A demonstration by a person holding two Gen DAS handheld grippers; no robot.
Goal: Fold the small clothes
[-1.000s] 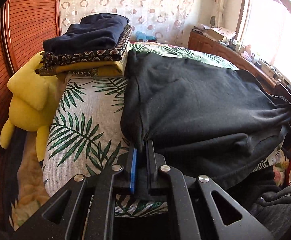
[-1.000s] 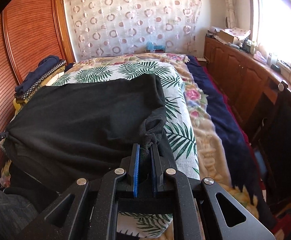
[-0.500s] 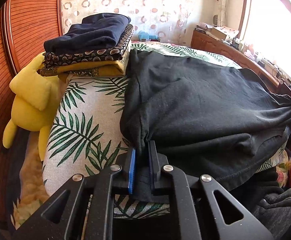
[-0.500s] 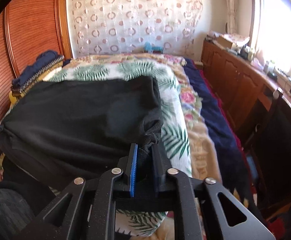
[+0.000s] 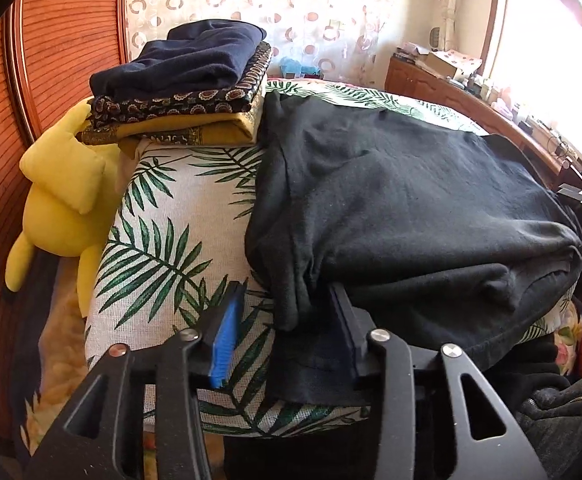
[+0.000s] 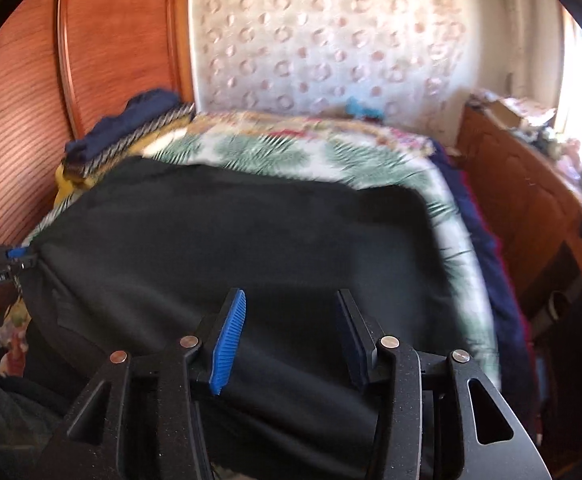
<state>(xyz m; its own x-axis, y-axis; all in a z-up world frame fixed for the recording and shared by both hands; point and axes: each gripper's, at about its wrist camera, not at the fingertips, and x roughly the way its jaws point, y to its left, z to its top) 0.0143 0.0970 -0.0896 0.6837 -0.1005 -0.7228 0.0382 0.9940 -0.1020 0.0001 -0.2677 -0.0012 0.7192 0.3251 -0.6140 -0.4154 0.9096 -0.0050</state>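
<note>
A bed with a palm-leaf print cover (image 5: 163, 248) fills the room's middle. A yellow plush toy (image 5: 63, 200) lies wedged between the bed's edge and a reddish ribbed wooden wardrobe (image 5: 63, 48). Behind the bed hangs a pale lace curtain with ring patterns (image 5: 311, 12), and a small light-blue object (image 5: 297, 67) sits at its foot. Along the far side runs a wooden cabinet (image 6: 531, 208), its top crowded with boxes and small items under a bright window (image 5: 551, 40). A dark blue blanket (image 6: 487, 256) lies between the cover and the cabinet
</note>
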